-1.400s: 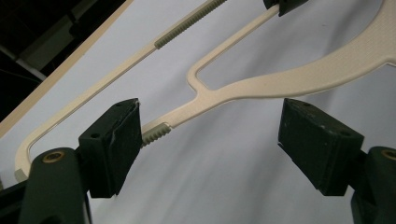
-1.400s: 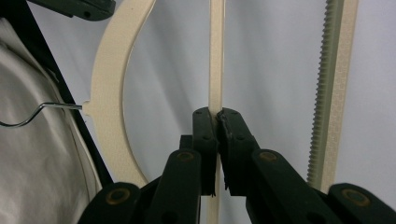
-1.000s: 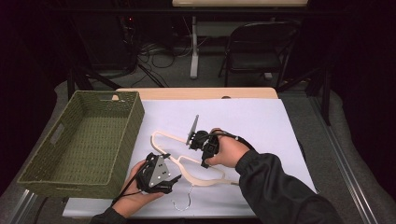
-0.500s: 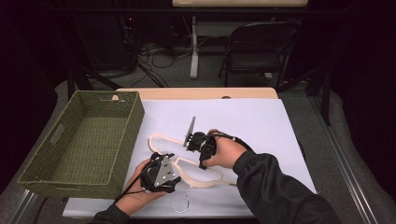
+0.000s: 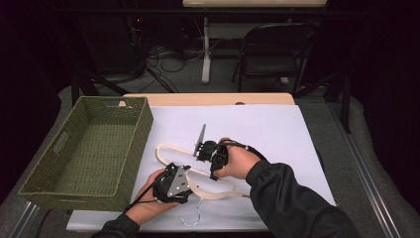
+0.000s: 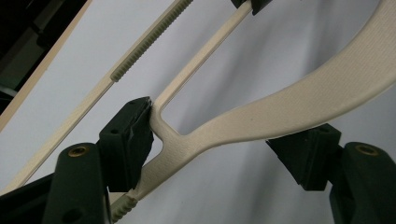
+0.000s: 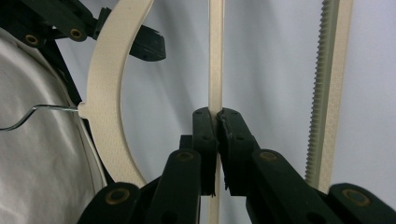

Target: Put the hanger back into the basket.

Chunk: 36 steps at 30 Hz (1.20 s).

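Observation:
A cream plastic hanger (image 5: 214, 193) lies on the white table cover, its wire hook (image 5: 190, 220) near the front edge. My right gripper (image 5: 199, 150) is shut on the hanger's thin straight bar (image 7: 215, 56), beside the notched bar (image 7: 327, 93). My left gripper (image 5: 189, 181) straddles the hanger's curved shoulder (image 6: 299, 98) where it meets the thin bar. Its jaws have just been closing with the hanger between them. One pad (image 6: 130, 135) touches the hanger and the other pad (image 6: 306, 151) stands off it.
A green woven basket (image 5: 143, 134) stands on the left of the table, close to the hanger's left end. White cover stretches to the right and back. Behind the table are a black chair (image 5: 270, 54) and floor cables.
The hanger and my right gripper have shifted slightly to the left. My left hand has hardly moved.

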### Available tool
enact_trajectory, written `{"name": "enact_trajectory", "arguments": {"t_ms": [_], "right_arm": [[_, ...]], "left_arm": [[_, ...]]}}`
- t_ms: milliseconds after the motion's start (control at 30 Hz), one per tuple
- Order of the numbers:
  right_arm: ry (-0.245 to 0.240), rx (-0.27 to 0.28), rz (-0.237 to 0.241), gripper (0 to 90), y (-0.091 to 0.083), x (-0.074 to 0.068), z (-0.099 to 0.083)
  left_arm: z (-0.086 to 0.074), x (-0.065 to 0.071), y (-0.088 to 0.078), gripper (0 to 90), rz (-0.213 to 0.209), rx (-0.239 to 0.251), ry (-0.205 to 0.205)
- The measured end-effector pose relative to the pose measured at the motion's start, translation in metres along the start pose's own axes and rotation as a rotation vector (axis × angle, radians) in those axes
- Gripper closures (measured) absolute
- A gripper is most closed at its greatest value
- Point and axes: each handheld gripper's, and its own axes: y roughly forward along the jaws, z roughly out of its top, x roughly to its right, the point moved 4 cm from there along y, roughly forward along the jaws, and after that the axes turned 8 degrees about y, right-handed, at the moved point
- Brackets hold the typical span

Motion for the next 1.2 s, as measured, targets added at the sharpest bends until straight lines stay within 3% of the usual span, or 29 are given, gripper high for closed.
{"name": "enact_trajectory", "arguments": {"t_ms": [267,500,567,633,867,1200], "right_arm": [[-0.001,-0.001,0.001,85.6,0.0,-0.001,0.0],[-0.01,-0.003,-0.011,85.6,0.0,0.0,0.0],[-0.007,0.0,0.003,85.6,0.001,-0.001,0.0],[-0.014,-0.005,-0.017,85.6,0.001,-0.001,0.0],[-0.015,-0.002,-0.015,85.7,0.001,-0.001,0.0],[-0.021,-0.004,-0.02,85.8,0.002,-0.001,0.0]], "left_arm": [[-0.001,-0.003,-0.003,41.6,0.012,0.011,0.019],[-0.001,-0.004,-0.001,49.7,0.019,-0.014,0.04],[-0.001,-0.005,-0.002,54.0,0.018,-0.024,0.037],[-0.001,-0.006,-0.003,58.6,0.02,-0.021,0.039],[-0.001,-0.009,-0.002,71.8,0.007,-0.026,0.039],[0.001,-0.01,0.0,74.7,0.018,-0.045,0.092]]}}
